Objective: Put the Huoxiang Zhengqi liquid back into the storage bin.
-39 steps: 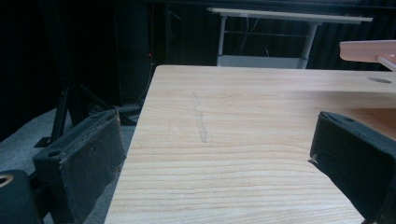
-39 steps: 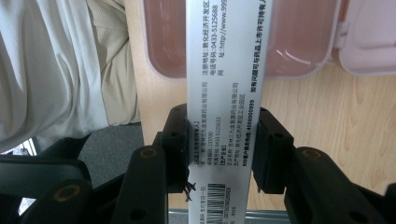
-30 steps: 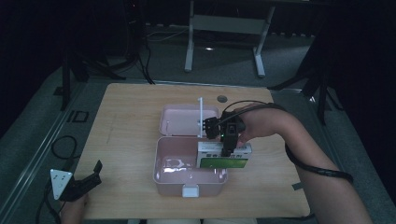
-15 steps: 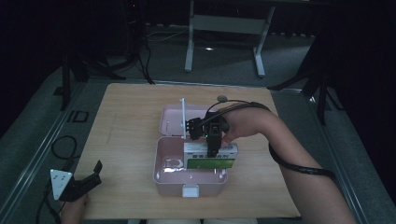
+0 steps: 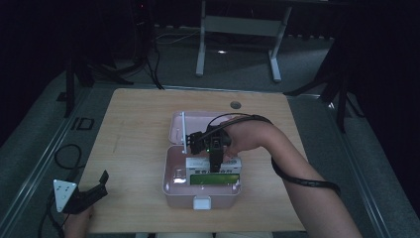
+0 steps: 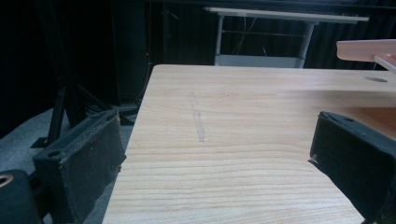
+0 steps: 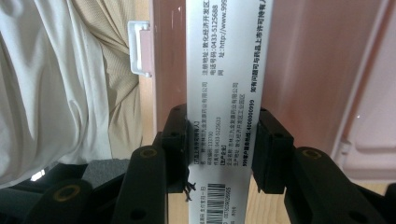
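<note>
Scene: a wooden table (image 5: pixel 138 148) seen from above, with an open pink case (image 5: pixel 171 186) near its front edge, lid folded back.
Right gripper (image 5: pixel 216 166): reaches down into the case, jaws clamped on the narrow sides of a white medicine box (image 7: pixel 227 93).
Close view: the right gripper view shows 2 black pads pressed against the box, printed text and a barcode between them, with the case's pink floor and white latch (image 7: pixel 140 49) behind.
Box position: inside the case, beside a green-labelled box (image 5: pixel 213 179) lying along the front wall.
Left gripper (image 5: pixel 89 194): rests at the table's front left corner, jaws spread apart, holding nothing.
What changed: over the last second the right hand slid left and lower, carrying the box from the case's right side toward its middle.
Meaning: the box looks close to its resting spot, so letting go seems the likely next step.
Risk: it may tip against the neighbouring box.
</note>
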Demonstrator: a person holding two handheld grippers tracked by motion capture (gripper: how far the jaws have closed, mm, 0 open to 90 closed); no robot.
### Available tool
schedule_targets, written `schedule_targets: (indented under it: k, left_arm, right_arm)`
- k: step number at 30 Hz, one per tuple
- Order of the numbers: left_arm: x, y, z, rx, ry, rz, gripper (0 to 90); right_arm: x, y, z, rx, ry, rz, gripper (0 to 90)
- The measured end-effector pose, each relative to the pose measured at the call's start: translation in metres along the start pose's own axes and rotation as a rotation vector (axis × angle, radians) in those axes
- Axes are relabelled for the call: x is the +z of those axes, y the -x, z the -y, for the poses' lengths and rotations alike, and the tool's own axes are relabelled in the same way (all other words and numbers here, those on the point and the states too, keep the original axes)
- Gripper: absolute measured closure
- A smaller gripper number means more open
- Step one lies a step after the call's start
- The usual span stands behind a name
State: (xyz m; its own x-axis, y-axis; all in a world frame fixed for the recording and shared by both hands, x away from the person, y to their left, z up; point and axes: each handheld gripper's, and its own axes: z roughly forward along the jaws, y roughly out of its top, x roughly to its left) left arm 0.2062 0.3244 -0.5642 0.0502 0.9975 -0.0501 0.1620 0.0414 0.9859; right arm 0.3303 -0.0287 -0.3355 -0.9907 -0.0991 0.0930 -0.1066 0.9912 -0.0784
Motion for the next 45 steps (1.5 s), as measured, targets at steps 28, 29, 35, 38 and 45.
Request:
schedule_targets:
  k: [28, 29, 35, 38, 45]
  left_arm:
    - [0.000, 0.000, 0.000, -0.003, 0.000, 0.003, 3.2]
    - [0.000, 0.000, 0.000, -0.005, 0.001, 0.003, 3.2]
    - [0.000, 0.000, 0.000, -0.003, -0.001, 0.003, 3.2]
    - [0.000, -0.001, 0.000, -0.004, -0.002, 0.005, 3.2]
    - [0.000, -0.001, 0.000, -0.007, -0.003, 0.006, 3.2]
  right_arm:
    - [0.077, 0.006, -0.002, 0.002, -0.017, -0.058, 62.2]
    - [0.079, 0.005, -0.002, -0.001, -0.019, -0.061, 62.2]
    - [0.089, 0.005, -0.003, -0.005, -0.022, -0.065, 62.1]
    - [0.095, 0.006, -0.002, -0.002, -0.015, -0.069, 62.1]
    - [0.111, 0.006, -0.001, -0.003, 0.003, -0.079, 62.1]
